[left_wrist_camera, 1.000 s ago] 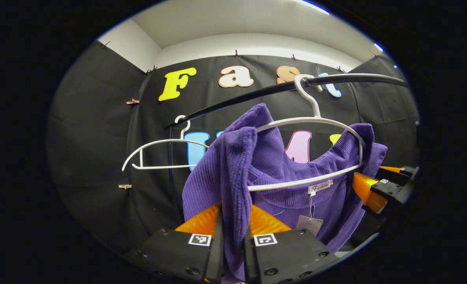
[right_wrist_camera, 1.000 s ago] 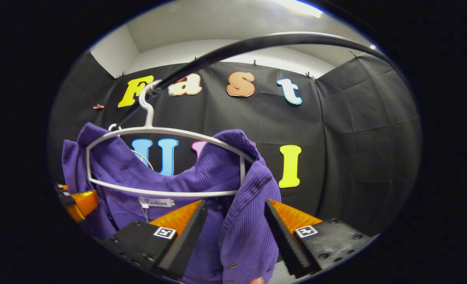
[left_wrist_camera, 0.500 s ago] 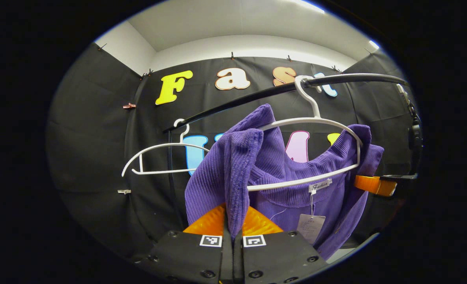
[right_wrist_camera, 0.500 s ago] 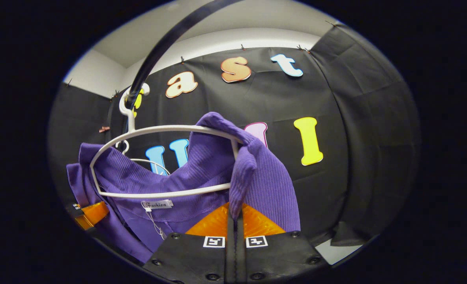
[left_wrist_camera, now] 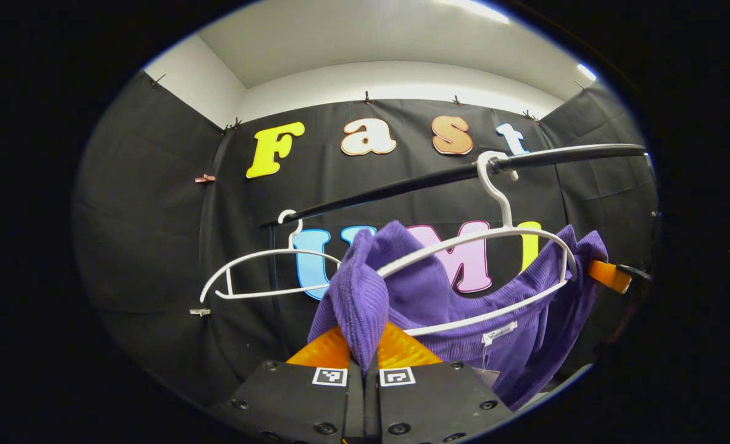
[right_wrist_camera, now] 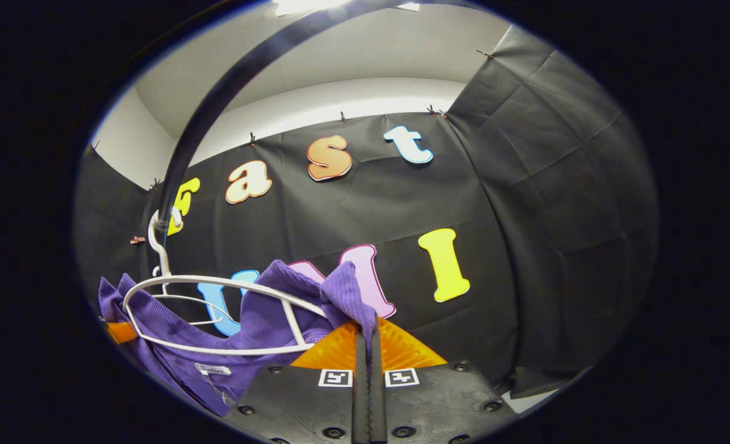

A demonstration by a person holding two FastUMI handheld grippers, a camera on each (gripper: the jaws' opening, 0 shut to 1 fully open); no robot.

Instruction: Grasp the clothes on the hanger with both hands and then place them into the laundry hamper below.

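Well, the black rail (left_wrist_camera: 439,179) ran above and ahead of both tools, with the purple garment (left_wrist_camera: 439,296) draped on its white hanger (left_wrist_camera: 500,234) just ahead. My left gripper (left_wrist_camera: 363,364) pinched one shoulder fold, my right gripper (right_wrist_camera: 365,351) the other. Pulling down unevenly risked snagging knit on the hanger's ends. An empty hanger (left_wrist_camera: 260,271) hung left; room lay open downward.

Both grippers look the same tbh: left gripper (left_wrist_camera: 363,364) and right gripper (right_wrist_camera: 368,364) have chunky black screwed blocks, each carrying square black-and-white tags.
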